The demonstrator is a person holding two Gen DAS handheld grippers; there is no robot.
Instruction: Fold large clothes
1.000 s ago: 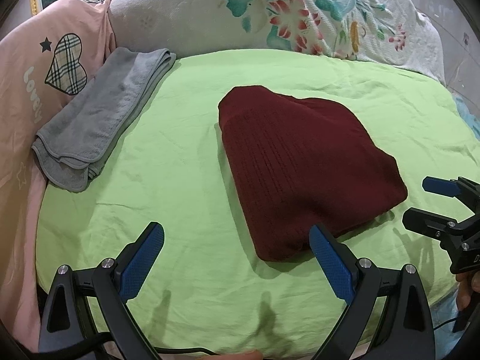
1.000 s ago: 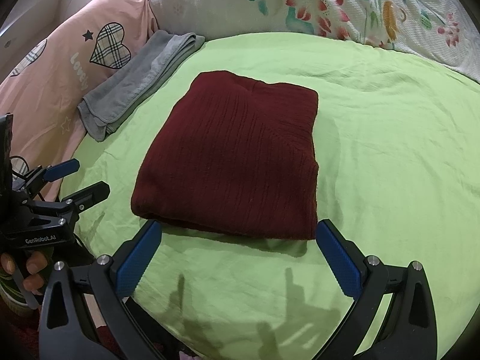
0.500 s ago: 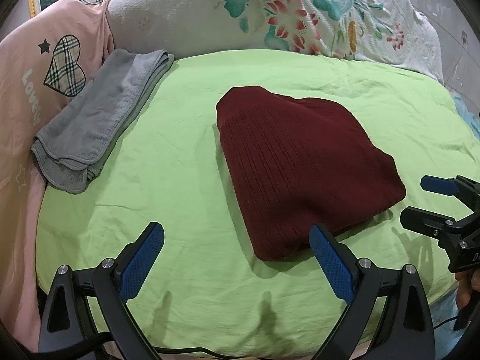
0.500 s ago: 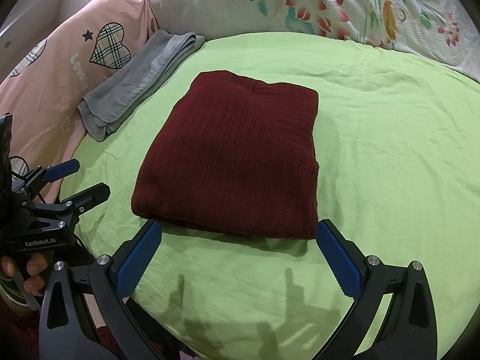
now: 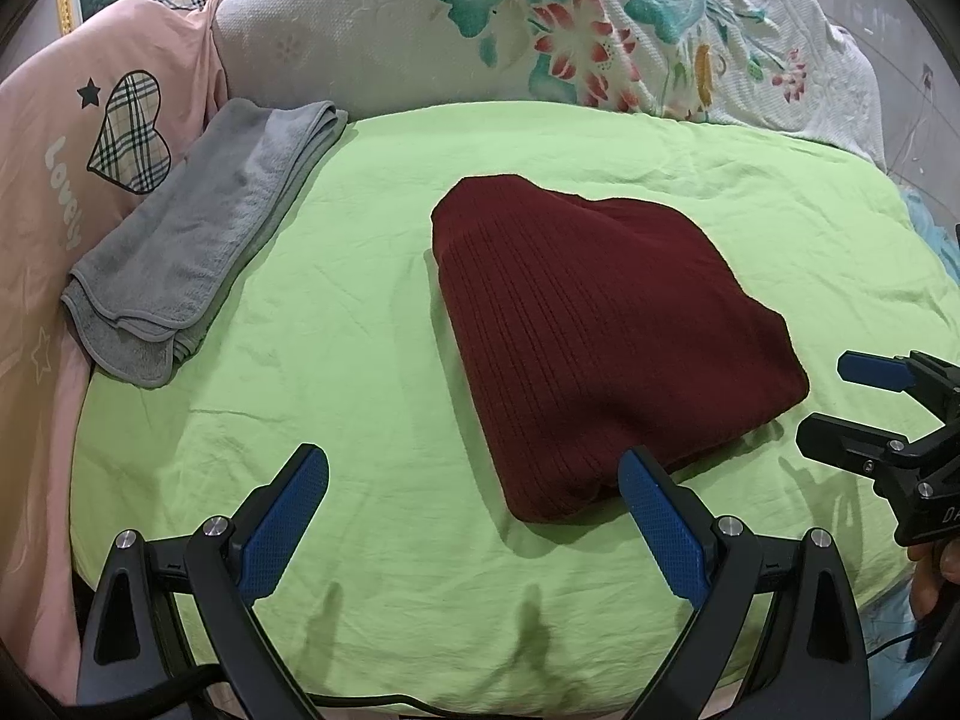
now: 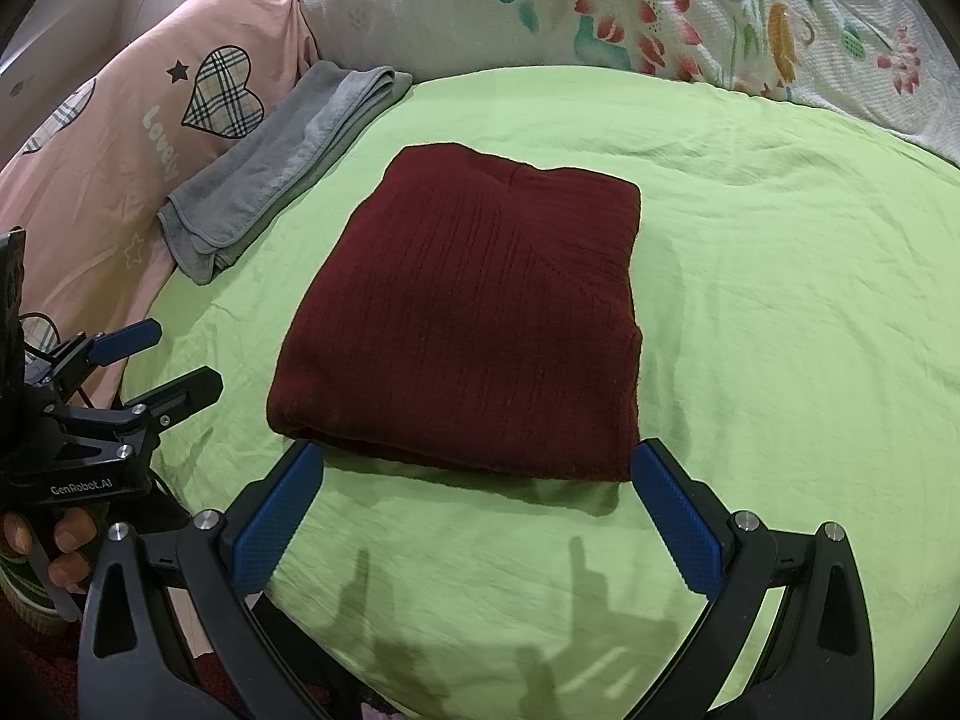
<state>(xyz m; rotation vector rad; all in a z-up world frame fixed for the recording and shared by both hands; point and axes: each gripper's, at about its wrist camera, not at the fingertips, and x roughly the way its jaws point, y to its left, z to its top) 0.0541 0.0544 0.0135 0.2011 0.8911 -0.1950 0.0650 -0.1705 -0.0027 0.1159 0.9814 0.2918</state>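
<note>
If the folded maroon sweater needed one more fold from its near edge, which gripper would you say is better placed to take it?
Probably the right gripper: open, with the sweater's near edge squarely between its fingers. The left gripper sits off its corner.

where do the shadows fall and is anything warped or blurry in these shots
Left wrist view: fisheye bends the green sheet into a dome, corners black; sweater sharp. Right wrist view: gripper shadows fall on the sheet near the camera; sweater shades its near edge.

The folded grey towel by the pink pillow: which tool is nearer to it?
Left. The left tool hangs open at the bed's near edge, below the folded grey towel; the right tool, also open, sits farther right, before the dark red knit sweater.
</note>
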